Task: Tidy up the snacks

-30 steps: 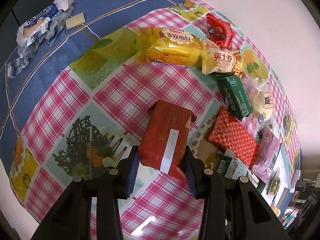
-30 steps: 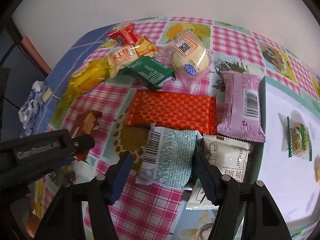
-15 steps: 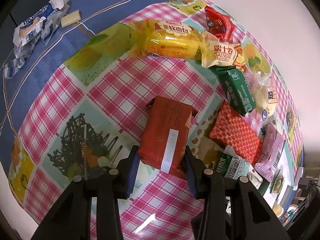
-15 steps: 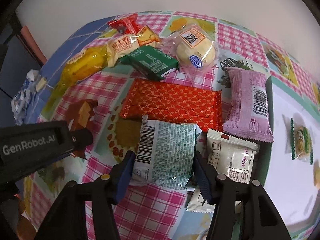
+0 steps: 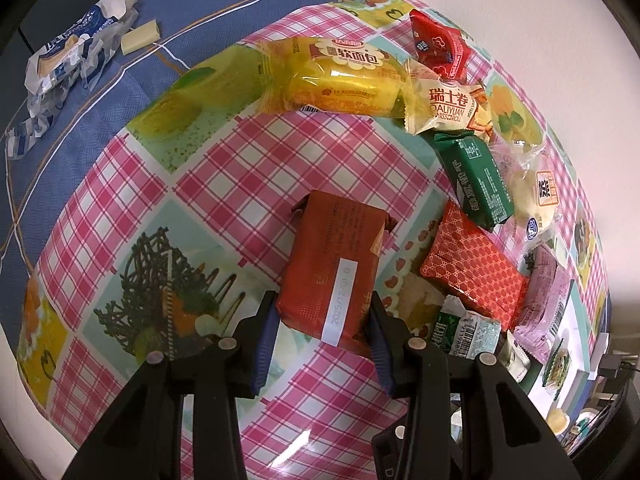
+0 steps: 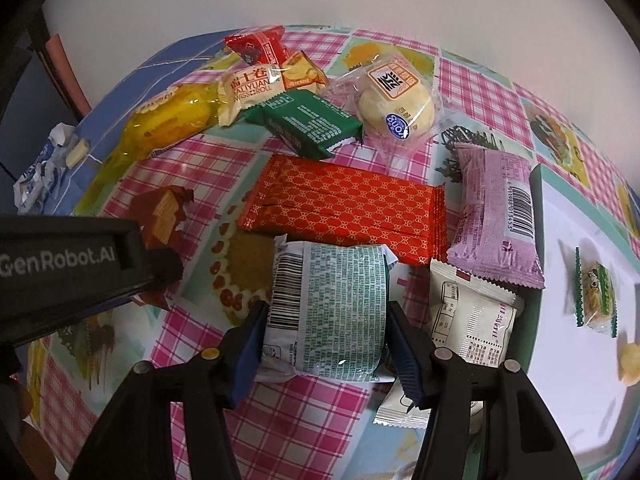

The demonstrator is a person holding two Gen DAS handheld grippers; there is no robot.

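Two handheld claws point steeply down at a table (image 5: pixel 248 168) covered in a pink checked cloth with food pictures. The left claw (image 5: pixel 322 338) is clamped on a dark red snack packet (image 5: pixel 332 268), its blue pads pressing both long sides. The right claw (image 6: pixel 324 344) grips a white and green snack packet (image 6: pixel 332 312) printed with a barcode; its pads appear to touch the wrapper. Just beyond lie an orange patterned packet (image 6: pixel 348 208), a purple packet (image 6: pixel 496 216), a green packet (image 6: pixel 308 124) and a yellow bread packet (image 5: pixel 340 76).
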